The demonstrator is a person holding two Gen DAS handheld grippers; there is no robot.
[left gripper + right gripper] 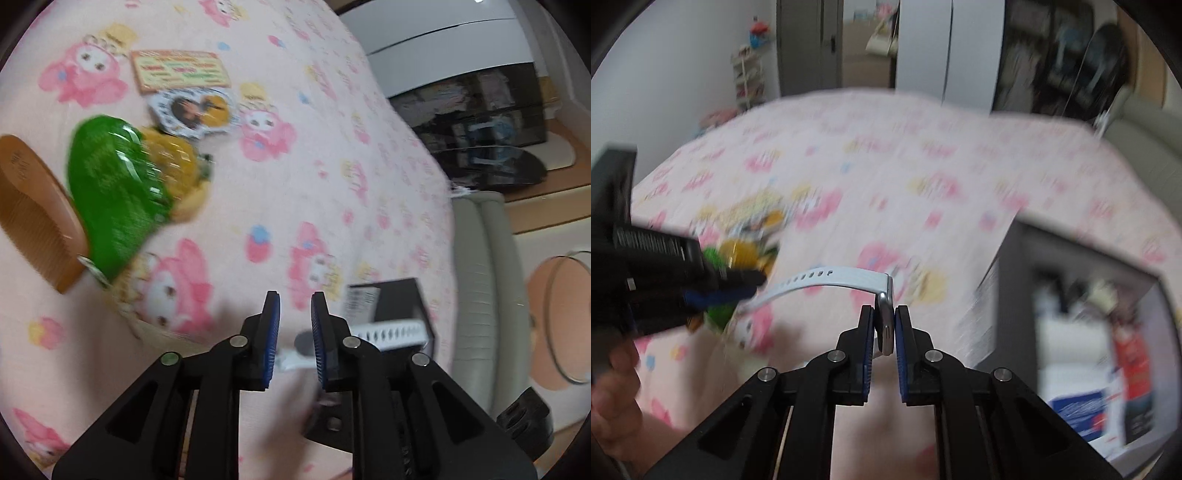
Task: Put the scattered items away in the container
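Watch point(884, 325) clamped by right gripper point(884, 314); left view adds comb point(35, 210).

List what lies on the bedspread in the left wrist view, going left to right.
Comb → green pouch → yellow toy → black box, with the watch strap in front of it. The card and round badge lie farther back, above the toy, so they are left out.

Watch point(884, 325): brushed metal case, smooth white rubbery strap. Comb point(33, 210): matt wood. Bedsheet point(295, 166): soft printed cloth.
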